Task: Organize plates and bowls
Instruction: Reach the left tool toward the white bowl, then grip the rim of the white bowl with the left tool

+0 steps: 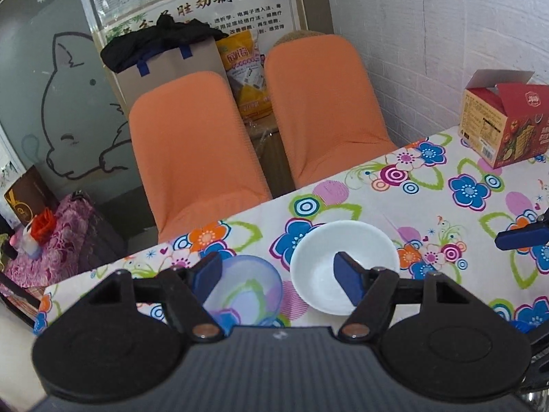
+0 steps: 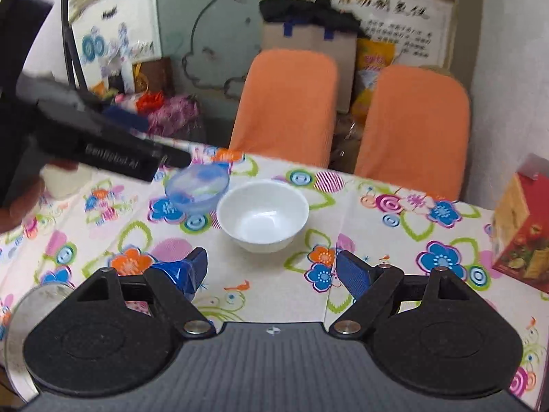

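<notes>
While both tools (image 1: 278,276) (image 2: 271,273) gape empty: two bowls, white (image 2: 263,214), translucent blue (image 2: 197,189), possibly touching.

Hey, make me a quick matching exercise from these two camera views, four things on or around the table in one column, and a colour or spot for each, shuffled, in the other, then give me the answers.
Things:
1. white bowl
2. clear blue bowl
3. red carton
4. chairs

Descriptions:
A. orange covers, pushed up to the table's far edge
B. see-through, the flowered tablecloth shows through it
C. opaque, empty, beside the see-through one
D. open top flap, stands near the white wall

Pairs: 1-C, 2-B, 3-D, 4-A
</notes>
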A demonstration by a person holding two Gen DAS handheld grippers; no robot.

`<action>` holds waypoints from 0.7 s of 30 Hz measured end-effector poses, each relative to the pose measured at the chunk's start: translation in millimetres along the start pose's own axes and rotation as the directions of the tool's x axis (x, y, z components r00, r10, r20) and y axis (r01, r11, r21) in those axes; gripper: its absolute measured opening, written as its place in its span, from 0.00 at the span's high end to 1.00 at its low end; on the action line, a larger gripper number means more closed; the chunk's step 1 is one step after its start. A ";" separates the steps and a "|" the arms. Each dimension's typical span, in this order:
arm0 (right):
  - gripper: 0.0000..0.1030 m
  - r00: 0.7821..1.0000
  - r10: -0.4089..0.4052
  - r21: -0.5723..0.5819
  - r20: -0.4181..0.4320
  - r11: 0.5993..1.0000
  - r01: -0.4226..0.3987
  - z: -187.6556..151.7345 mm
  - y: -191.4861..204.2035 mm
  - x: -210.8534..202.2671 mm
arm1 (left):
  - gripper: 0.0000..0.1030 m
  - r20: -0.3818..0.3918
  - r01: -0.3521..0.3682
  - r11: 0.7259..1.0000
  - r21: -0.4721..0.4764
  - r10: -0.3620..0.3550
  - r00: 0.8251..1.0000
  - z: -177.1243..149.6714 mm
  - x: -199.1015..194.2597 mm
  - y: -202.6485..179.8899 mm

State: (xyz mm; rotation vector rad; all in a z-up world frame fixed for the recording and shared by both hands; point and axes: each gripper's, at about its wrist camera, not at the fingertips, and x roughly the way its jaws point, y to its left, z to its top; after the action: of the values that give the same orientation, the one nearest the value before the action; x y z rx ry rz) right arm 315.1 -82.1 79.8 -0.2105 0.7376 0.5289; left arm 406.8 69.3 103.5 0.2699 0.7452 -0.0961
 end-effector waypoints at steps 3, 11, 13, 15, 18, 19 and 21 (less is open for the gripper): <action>0.33 0.998 -0.002 -0.044 -0.056 0.999 0.000 -0.2 -6.1 28.0 | 0.30 -0.047 0.033 0.999 0.005 -0.033 0.998 5.7 41.7 0.8; 0.33 0.985 0.056 -0.121 -0.161 0.990 -0.076 -0.4 -13.3 87.6 | 0.30 -0.147 0.177 0.984 -0.030 -0.179 0.973 12.3 115.2 10.0; 0.33 0.985 0.062 -0.132 -0.160 0.988 -0.083 1.0 -14.2 96.1 | 0.30 -0.160 0.206 0.978 -0.021 -0.207 0.965 14.6 121.6 11.0; 0.33 0.985 0.072 -0.147 -0.154 0.985 -0.095 2.8 -14.4 103.4 | 0.30 -0.156 0.236 0.972 -0.013 -0.235 0.959 17.8 126.1 9.9; 0.33 0.986 0.074 -0.176 -0.148 0.979 -0.100 2.4 -10.9 115.7 | 0.30 -0.171 0.241 0.970 0.036 -0.232 0.958 18.4 135.6 1.4; 0.33 0.985 0.076 -0.185 -0.154 0.977 -0.104 0.9 -9.3 120.0 | 0.30 -0.175 0.236 0.970 0.052 -0.224 0.959 17.1 138.0 -1.3; 0.33 0.983 0.082 -0.197 -0.164 0.974 -0.114 -1.9 -6.8 126.6 | 0.30 -0.187 0.238 0.969 0.068 -0.222 0.957 13.7 144.9 -4.2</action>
State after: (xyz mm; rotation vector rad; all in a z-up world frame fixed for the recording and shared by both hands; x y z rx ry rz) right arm 395.6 -40.0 -8.6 -0.4129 0.8480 0.6892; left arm 521.1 62.8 13.6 0.2793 0.9508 -0.3308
